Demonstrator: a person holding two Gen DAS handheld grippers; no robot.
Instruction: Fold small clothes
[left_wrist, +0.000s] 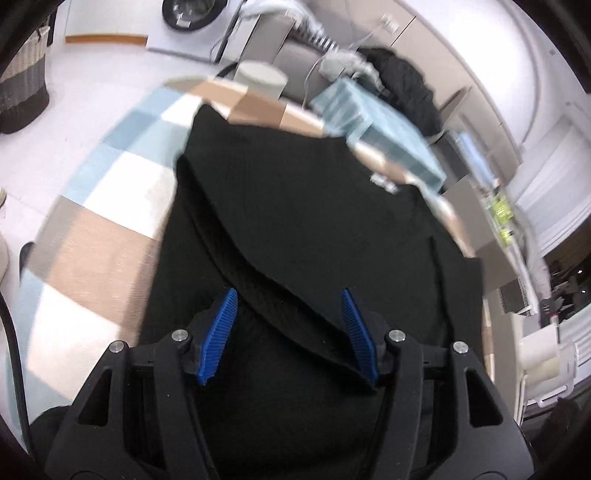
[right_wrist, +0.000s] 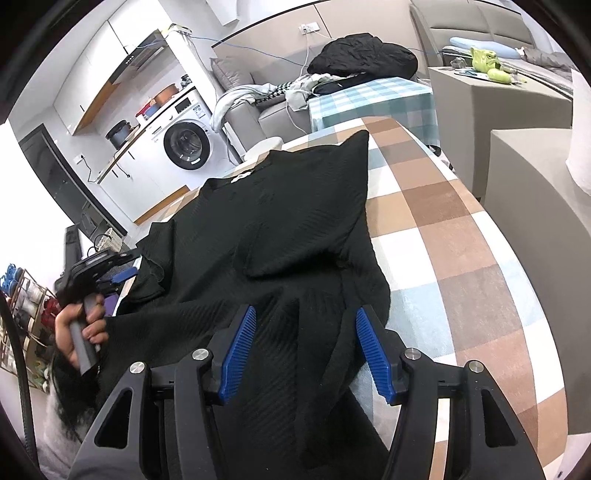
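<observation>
Two black two-finger grippers with blue ribbed pads hang over one black ribbed knit garment (right_wrist: 280, 236), both pitched steeply down. Left gripper (left_wrist: 290, 332): jaws roughly half open, pads not pressing anything; a folded edge of the garment runs diagonally between them, from 10 to 4 o'clock. Left wrist view is motion-blurred. Right gripper (right_wrist: 306, 347): jaws about half open, loose ridge of knit between the pads, no clamp visible. In the right wrist view a hand (right_wrist: 79, 328) at 8 o'clock grips the grey handle of the left gripper, held just off the garment's left edge.

Garment lies spread on a checked brown, white and pale-blue tablecloth (right_wrist: 454, 236), white neck label at its 11 o'clock end, one side folded inward. Room: white front-loading washing machine (right_wrist: 186, 146) at 10 o'clock, grey sofa (right_wrist: 258, 107) with heaped pale laundry, teal checked cloth (right_wrist: 369, 99) at 12 with a black bundle (right_wrist: 364, 53) behind it, woven laundry basket (left_wrist: 24, 85) at 10 o'clock in the left view.
</observation>
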